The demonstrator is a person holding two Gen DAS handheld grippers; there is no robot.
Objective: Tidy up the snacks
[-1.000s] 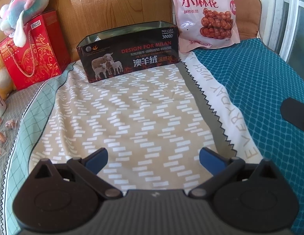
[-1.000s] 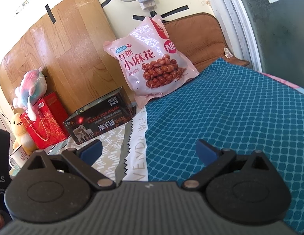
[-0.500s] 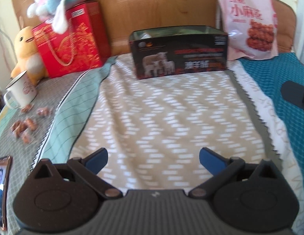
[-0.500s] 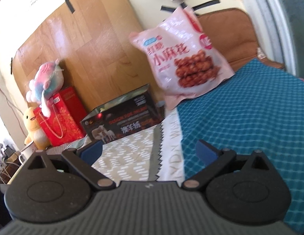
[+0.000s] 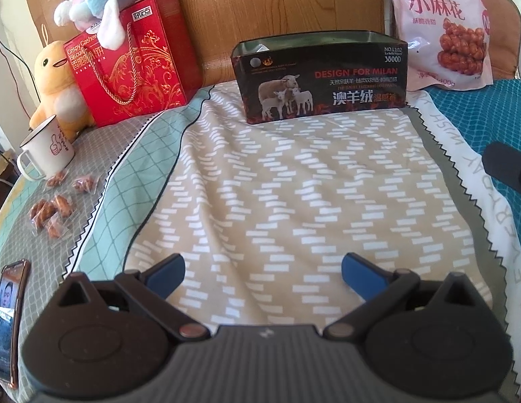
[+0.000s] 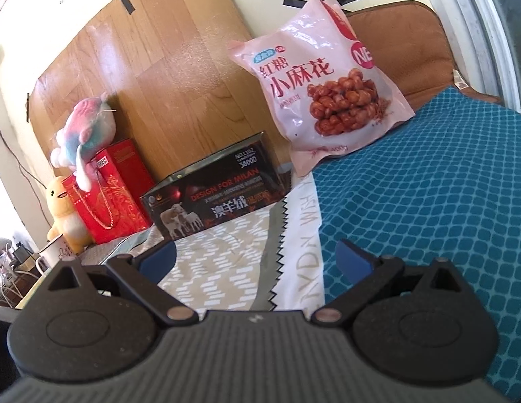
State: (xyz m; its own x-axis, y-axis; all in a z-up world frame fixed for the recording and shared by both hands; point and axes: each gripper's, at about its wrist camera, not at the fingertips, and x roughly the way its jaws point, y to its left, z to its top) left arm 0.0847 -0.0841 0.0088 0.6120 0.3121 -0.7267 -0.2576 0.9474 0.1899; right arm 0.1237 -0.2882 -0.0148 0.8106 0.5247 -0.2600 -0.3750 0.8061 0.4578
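Judging the small wrapped snacks (image 5: 55,213) lying loose at the bed's left edge by the mug (image 5: 47,149) as light, crinkly and slippery, we'd pinch each across its middle, both left gripper (image 5: 263,270) and right gripper (image 6: 257,258) fingers spread, empty.

Left gripper (image 5: 263,270): matte black body is showing a ribbed grey centre panel with a small pale logo mark, two round black discs with triangular cut-outs above, angled black link arms pinned by coppery rivets, and blue fingertips (image 5: 166,270). Right gripper (image 6: 257,257): identical build is appearing, with the same ribbed panel, discs, rivets and blue fingertips (image 6: 352,255).
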